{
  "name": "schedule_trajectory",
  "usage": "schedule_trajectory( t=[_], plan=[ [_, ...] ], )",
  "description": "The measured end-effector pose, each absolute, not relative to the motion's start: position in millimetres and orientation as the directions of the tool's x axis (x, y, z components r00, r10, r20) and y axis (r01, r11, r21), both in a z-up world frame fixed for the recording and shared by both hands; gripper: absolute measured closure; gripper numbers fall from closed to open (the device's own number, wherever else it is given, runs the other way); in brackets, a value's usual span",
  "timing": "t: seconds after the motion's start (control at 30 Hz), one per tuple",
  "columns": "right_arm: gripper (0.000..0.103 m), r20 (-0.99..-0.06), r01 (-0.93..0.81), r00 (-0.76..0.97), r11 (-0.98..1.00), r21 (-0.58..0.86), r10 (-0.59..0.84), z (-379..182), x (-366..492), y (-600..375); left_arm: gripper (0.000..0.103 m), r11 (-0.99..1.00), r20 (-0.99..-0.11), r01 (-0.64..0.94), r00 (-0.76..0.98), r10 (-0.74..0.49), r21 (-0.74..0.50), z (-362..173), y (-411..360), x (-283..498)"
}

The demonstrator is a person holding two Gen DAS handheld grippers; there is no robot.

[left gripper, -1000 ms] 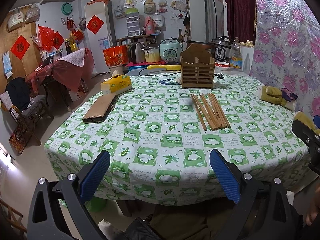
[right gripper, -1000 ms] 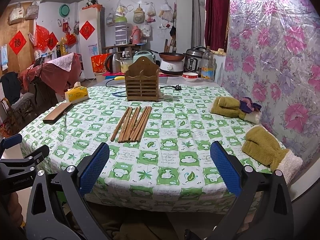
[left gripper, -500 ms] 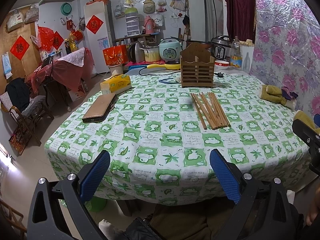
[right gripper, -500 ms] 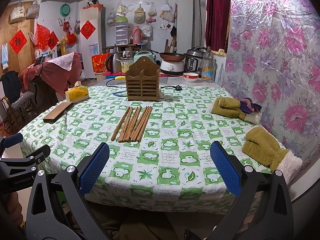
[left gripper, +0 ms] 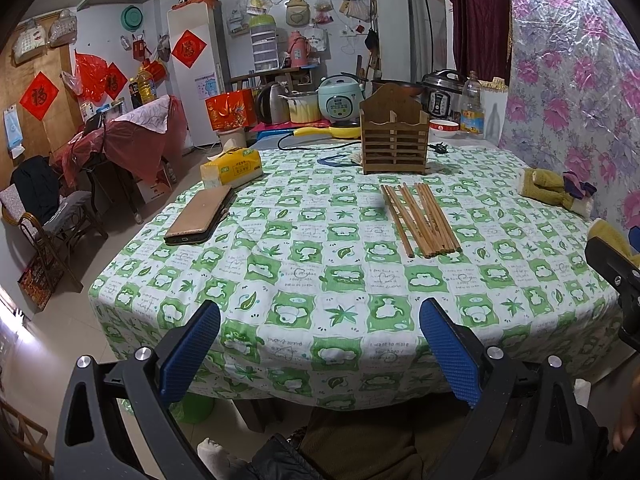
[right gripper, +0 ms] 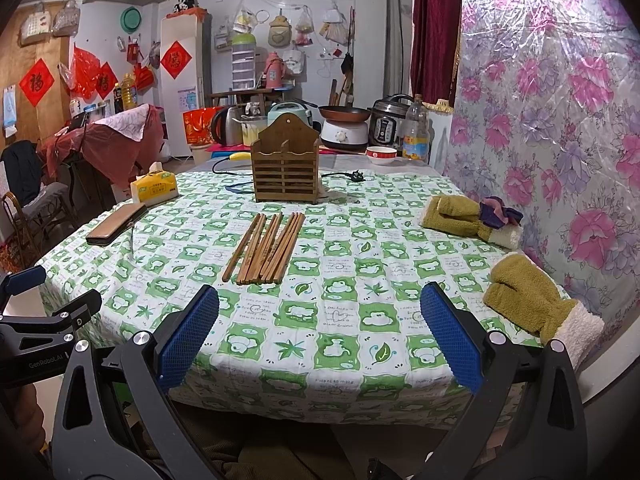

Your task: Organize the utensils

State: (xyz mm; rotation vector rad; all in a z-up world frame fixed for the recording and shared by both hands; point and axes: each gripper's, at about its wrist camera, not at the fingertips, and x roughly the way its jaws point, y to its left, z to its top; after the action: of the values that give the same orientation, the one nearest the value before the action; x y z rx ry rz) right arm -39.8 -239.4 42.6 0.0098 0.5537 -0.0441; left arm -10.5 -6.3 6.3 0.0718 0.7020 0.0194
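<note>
Both grippers were spread wide and held nothing: the left gripper [left gripper: 320, 344] and right gripper [right gripper: 320, 332] hovered off the near edge of the table [right gripper: 400, 380]. The chopsticks [right gripper: 266, 248], about ten by count, lay side by side at mid-table, long axis running near to far, ahead of the right gripper and right of the left; the right appeared nearer. One holder [right gripper: 286, 170] stood just beyond them.

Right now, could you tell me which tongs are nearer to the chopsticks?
Right. The right tongs hover at the table's near edge almost straight in front of the chopsticks. The left tongs are held further left, so the chopsticks lie ahead and off to their right.
</note>
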Motion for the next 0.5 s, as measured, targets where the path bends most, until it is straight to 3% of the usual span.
schedule_trajectory(
  t=[0.5],
  plan=[
    [0.006, -0.526, 0.044, 0.85, 0.999, -0.004, -0.04, 41.7, -40.0, -238.0, 0.005, 0.997, -0.646, 0.007, 0.762, 0.043, 0.074, 5.9, -5.8, -10.5]
  ],
)
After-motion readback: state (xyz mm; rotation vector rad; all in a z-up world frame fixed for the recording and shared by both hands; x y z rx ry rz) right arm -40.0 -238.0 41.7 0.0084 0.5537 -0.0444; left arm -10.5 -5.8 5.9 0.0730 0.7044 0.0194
